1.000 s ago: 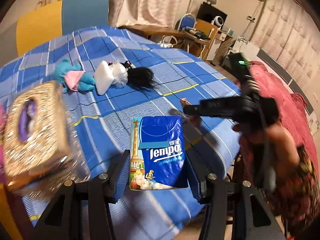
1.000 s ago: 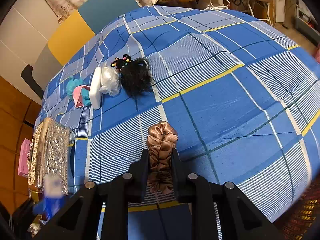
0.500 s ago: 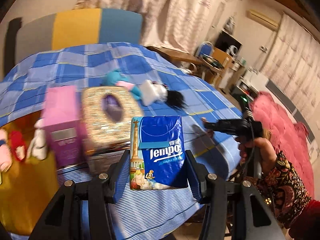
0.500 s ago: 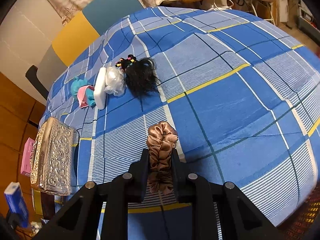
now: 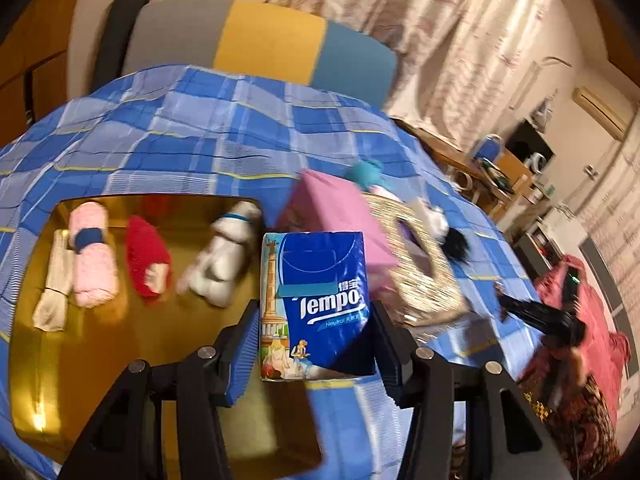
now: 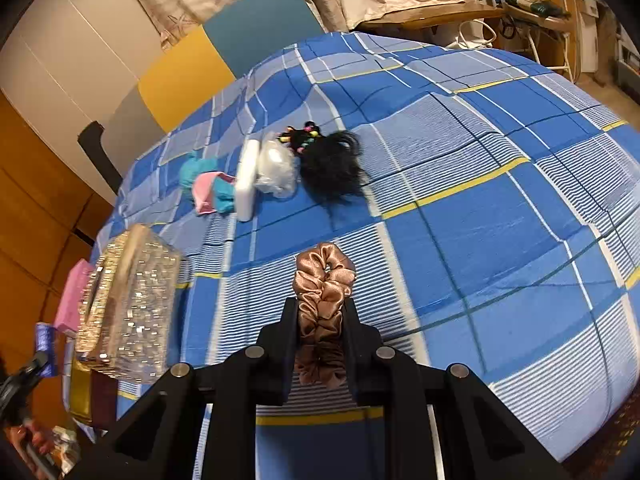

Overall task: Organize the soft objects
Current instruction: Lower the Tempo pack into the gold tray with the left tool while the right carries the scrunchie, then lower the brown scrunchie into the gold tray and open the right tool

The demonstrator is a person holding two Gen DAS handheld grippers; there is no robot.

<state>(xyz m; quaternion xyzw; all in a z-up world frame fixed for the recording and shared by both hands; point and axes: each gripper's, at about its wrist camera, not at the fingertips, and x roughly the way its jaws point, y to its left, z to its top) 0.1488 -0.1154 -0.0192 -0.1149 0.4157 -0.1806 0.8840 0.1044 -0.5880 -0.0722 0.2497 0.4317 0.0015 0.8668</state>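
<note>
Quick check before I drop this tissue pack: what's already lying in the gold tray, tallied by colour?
In the gold tray, left wrist view:
Cream: 1, a flat sock-like piece
Pink: 1, a fluffy roll with a blue band
Red: 1, a fluffy piece
White: 1, a fluffy roll with a blue band
Total: 4
The Tempo tissue pack is not counted; the left gripper holds it.

L gripper point(image 5: 314, 320) is clamped on the Tempo tissue pack point(image 5: 316, 300), both fingers pressed to its sides, pack upright between them. R gripper point(image 6: 322, 312) is closed on the brown satin scrunchie point(image 6: 324, 292), squeezed narrow between its fingers. In the L wrist view the person's R hand point(image 5: 568, 352) shows far right, blurred, around its gripper handle.
</note>
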